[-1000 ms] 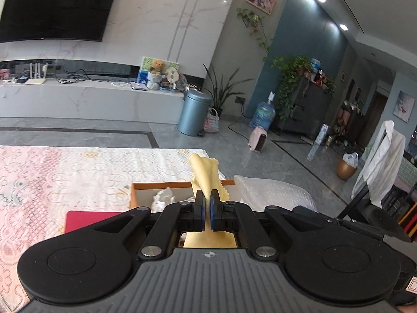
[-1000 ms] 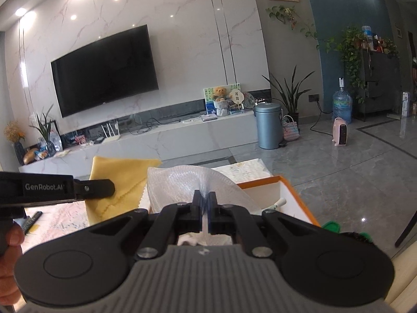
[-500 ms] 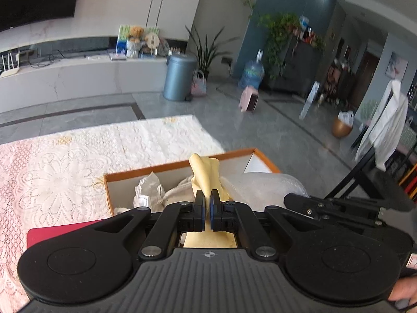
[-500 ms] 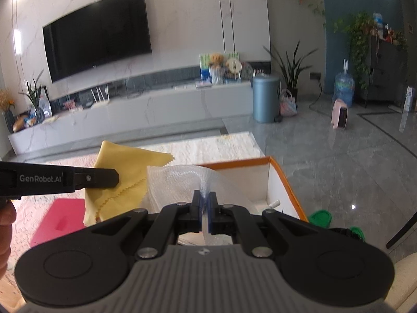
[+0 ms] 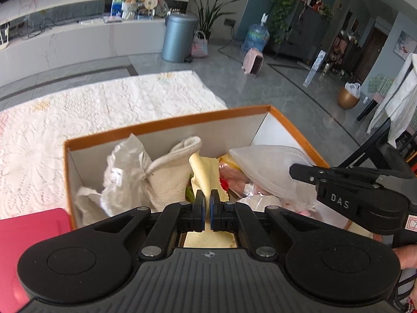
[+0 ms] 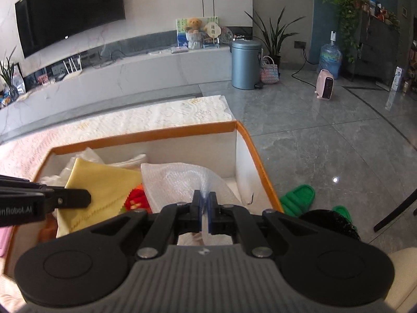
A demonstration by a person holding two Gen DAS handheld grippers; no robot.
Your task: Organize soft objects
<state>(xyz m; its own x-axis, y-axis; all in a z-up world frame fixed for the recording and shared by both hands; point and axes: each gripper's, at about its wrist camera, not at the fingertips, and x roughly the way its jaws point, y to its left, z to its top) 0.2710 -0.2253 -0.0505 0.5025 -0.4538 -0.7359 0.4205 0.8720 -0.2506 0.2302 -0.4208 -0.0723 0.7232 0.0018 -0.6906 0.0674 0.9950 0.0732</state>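
Observation:
An orange-rimmed cardboard box (image 5: 166, 126) with white walls sits on a lace tablecloth and holds several soft items. My left gripper (image 5: 204, 203) is shut on a yellow cloth (image 5: 204, 172) and holds it over the box's middle. My right gripper (image 6: 204, 203) is shut on a sheet of clear bubble wrap (image 6: 182, 180) over the box's right half (image 6: 247, 143). The yellow cloth (image 6: 104, 190) hangs to the left in the right wrist view. A cream towel (image 5: 169, 172) and white crumpled wrap (image 5: 122, 167) lie inside on the left.
A red flat object (image 5: 28, 229) lies on the tablecloth (image 5: 91, 104) left of the box. The table edge runs just right of the box, with grey floor and green slippers (image 6: 299, 198) below. A TV wall, bin and plants stand far behind.
Both grippers have tilted and moved down over the box, carrying the yellow cloth and the bubble wrap lower, into the box. Both stayed shut.

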